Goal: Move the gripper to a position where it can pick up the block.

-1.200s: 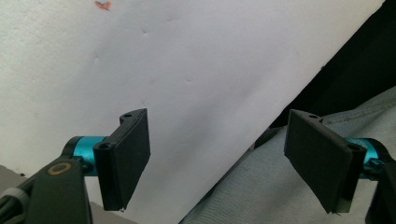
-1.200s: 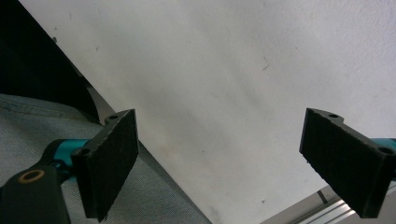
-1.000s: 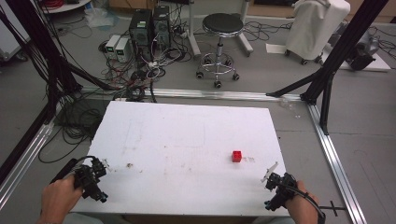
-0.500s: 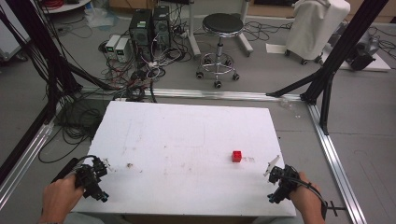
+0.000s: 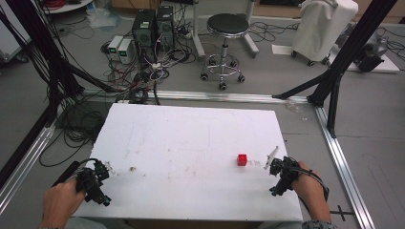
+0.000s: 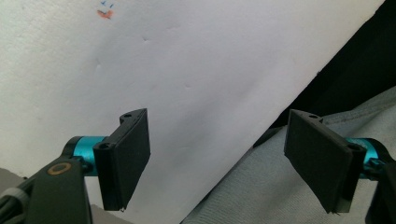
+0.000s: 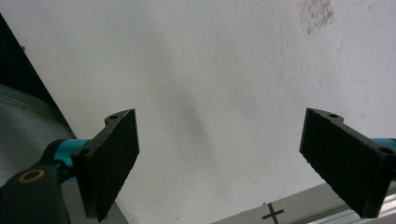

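A small red cube [image 5: 242,160] sits on the white table [image 5: 191,138], right of centre. My right gripper [image 5: 279,177] is held over the table's right front corner, a short way right of the cube and not touching it. In the right gripper view the right gripper [image 7: 224,140] is open, its jaws wide apart over bare white tabletop. My left gripper [image 5: 98,183] hovers at the table's left front corner, far from the cube. In the left gripper view the left gripper [image 6: 219,140] is also open and empty, over the table's front edge.
A thin white strip [image 5: 272,155] lies by the right gripper. Aluminium rails [image 5: 341,157] frame the table, with a black cross mark [image 7: 273,213] on the floor nearby. A stool [image 5: 224,26], computer boxes [image 5: 152,24] and cables stand beyond the far edge. Grey cloth [image 6: 289,196] lies below the front edge.
My right gripper has moved forward along the table's right side, closer to the red cube. The left gripper has hardly shifted. Both stay open.
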Tool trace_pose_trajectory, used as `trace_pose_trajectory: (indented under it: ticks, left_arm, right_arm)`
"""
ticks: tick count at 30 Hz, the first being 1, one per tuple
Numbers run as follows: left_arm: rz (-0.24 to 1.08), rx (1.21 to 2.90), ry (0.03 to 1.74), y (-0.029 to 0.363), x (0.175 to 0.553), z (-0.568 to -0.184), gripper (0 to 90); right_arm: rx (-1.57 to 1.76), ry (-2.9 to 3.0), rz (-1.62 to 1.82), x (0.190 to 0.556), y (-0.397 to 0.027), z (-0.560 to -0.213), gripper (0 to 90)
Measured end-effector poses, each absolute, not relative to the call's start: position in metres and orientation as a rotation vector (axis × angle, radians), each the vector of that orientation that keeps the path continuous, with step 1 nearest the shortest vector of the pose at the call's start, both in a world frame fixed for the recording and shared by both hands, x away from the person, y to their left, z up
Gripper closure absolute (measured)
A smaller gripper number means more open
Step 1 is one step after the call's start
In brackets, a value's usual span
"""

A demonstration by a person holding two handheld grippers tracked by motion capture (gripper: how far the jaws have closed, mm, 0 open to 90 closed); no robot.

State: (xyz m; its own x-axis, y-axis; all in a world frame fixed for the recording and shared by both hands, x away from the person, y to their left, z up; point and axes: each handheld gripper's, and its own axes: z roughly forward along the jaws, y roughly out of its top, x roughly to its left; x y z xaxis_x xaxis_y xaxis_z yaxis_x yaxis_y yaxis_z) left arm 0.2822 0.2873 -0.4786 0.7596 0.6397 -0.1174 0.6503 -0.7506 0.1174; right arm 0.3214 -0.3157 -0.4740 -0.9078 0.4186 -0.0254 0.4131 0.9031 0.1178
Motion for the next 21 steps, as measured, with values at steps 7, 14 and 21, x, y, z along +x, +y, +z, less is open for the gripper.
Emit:
trace_pose_trajectory:
  ticks: [7, 14, 21]
  left_arm:
    - [-0.103, 2.795, 1.044, 0.287, 0.281, -0.479, 22.9]
    - [-0.104, 2.797, 1.043, 0.287, 0.282, -0.479, 22.8]
    - [-0.105, 2.79, 1.043, 0.287, 0.281, -0.478, 22.9]
  right_arm:
    - [0.575, 3.035, 0.173, 0.339, -0.306, -0.471, 11.3]
    - [0.502, 3.049, 0.164, 0.356, -0.303, -0.467, 11.2]
    - [0.413, 3.045, 0.129, 0.367, -0.3, -0.464, 11.2]
